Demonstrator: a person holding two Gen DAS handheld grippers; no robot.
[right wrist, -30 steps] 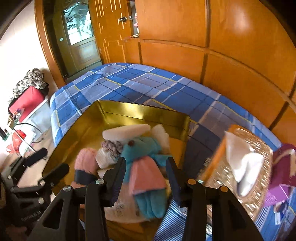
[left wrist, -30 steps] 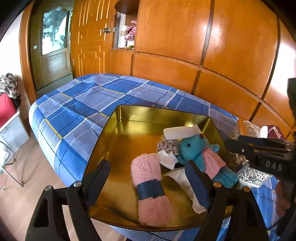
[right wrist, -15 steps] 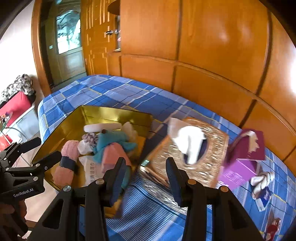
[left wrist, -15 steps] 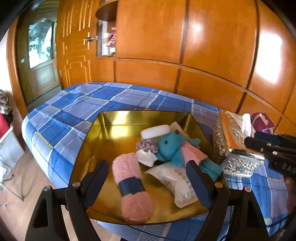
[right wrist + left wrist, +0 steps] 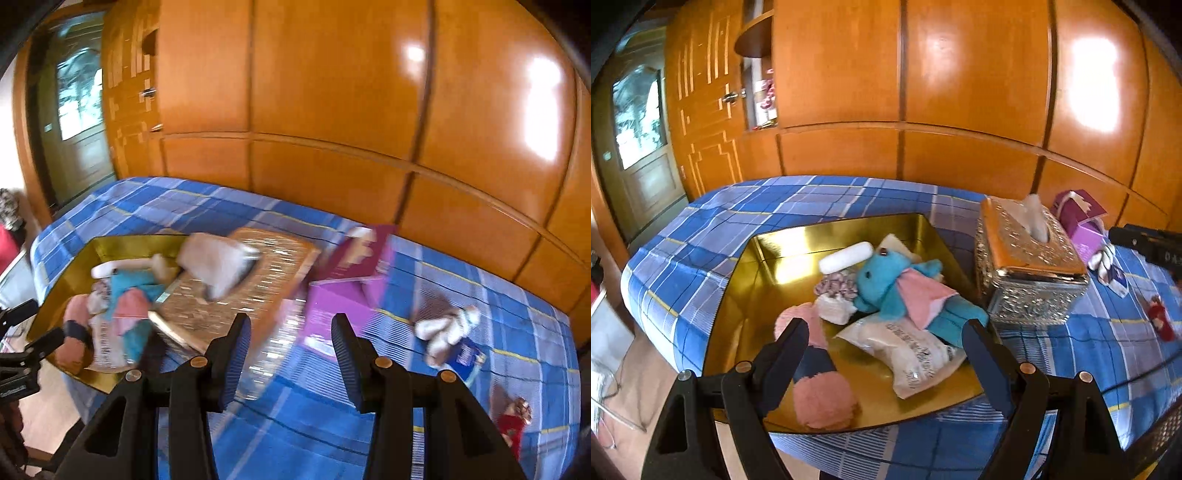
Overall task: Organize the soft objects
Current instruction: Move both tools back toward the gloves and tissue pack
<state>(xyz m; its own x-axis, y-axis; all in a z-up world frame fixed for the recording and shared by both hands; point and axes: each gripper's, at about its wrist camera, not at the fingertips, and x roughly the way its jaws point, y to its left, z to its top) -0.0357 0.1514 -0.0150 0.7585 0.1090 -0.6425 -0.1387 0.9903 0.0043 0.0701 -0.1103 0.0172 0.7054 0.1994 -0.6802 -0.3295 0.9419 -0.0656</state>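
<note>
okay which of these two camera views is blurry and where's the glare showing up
Right wrist view: motion-smeared, the tissue box and purple box streaked. Left wrist view: sharp, the teal plush toy crisp. Both: bright glare patches on the glossy wooden wall panels, plus fisheye bending.

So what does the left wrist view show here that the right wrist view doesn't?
Only the left wrist view: the open shelf nook in the wardrobe, and the white roll and scrunchie lying sharp in the tray.
Only the right wrist view: the brown and white plush in full, with more bed past it.
Both: gold tray, teal plush, tissue box, purple box, red toy. Each view also catches the other gripper: the right gripper and the left gripper.
</note>
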